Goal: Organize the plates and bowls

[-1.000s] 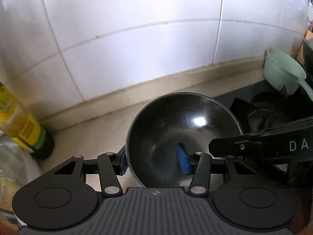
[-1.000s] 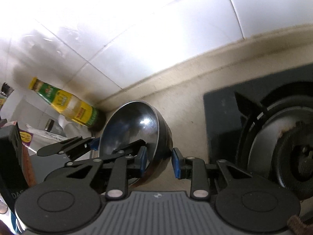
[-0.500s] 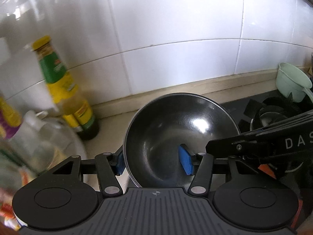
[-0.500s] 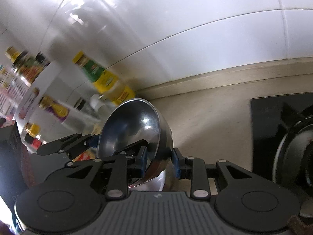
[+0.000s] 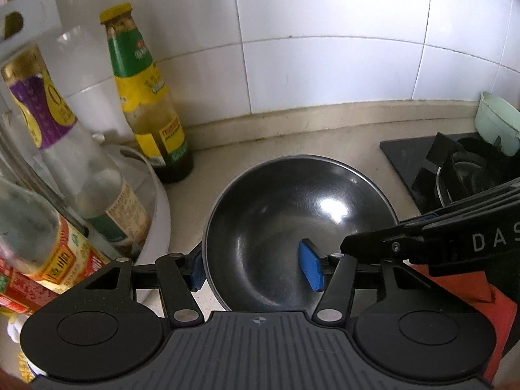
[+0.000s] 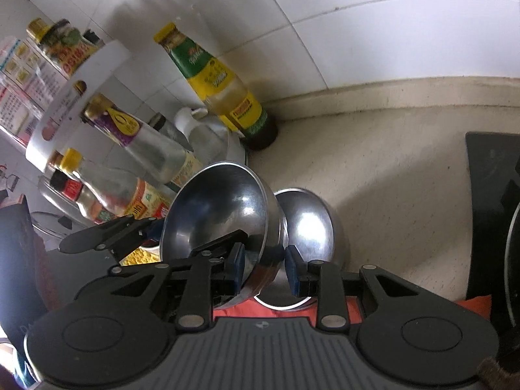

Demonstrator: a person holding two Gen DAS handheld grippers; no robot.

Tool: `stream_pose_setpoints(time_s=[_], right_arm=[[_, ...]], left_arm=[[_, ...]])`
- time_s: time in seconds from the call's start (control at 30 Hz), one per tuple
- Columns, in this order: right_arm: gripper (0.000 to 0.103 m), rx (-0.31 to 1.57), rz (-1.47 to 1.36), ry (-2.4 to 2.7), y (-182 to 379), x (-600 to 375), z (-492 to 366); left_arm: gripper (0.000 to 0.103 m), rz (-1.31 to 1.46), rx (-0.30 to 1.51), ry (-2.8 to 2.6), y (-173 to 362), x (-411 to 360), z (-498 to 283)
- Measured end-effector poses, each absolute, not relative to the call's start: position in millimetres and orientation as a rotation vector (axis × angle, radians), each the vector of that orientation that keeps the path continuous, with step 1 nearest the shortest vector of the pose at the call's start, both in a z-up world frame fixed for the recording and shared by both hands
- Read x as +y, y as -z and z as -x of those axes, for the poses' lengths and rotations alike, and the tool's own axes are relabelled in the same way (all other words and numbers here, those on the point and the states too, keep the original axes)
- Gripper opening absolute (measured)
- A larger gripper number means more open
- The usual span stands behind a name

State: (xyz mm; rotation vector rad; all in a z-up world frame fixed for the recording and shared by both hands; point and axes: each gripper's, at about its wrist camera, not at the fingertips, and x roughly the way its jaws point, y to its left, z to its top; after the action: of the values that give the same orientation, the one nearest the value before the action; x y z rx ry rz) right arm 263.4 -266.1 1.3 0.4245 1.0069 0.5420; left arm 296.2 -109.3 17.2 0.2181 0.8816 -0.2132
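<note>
From your left wrist camera, your left gripper (image 5: 256, 268) straddles the near rim of a steel bowl (image 5: 299, 227) over the beige counter (image 5: 325, 136); its jaws are opening, one blue pad inside the bowl, the other outside by the rim, not clearly pressing. A green-and-yellow sauce bottle (image 5: 146, 97) stands by the tiled wall. From your right wrist camera, your right gripper (image 6: 264, 268) pinches the tilted bowl's (image 6: 221, 214) wall between its pads. A second steel bowl (image 6: 308, 224) sits just behind on the counter.
</note>
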Motion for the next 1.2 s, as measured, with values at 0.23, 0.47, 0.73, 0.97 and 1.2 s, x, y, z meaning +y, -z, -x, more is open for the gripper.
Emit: stream_pose_setpoints(time_s=[0.23,0.47,0.73,0.97,1.2], right_arm=[[0.026,1.026,-0.411,-0.514,6.4,-266.5,-264.0],[0.026,1.030,-0.349,-0.485,11.6,-262.4,-264.7],[0.026,1.026,-0.308,-0.477,12.5,-257.5,-268.8],[0.027,0.999,-0.264,-0.445,10.4,-257.7,-271.7],[0.027,0.998,-0.266,-0.443,10.3,-260.4,-271.7]], left_arm=[[0.063,-0.222,0.904,0.241,-6.5,-111.2,-298.8],[0.063,-0.229,0.923,0.255,2.2,-110.2,-302.8],[0.060,-0.220,0.949,0.266,8.8,-107.5,-307.8],[0.061,-0.216,0.954,0.265,13.1,-105.5,-311.3],[0.062,-0.219,0.960,0.246,17.4,-101.4,-313.7]])
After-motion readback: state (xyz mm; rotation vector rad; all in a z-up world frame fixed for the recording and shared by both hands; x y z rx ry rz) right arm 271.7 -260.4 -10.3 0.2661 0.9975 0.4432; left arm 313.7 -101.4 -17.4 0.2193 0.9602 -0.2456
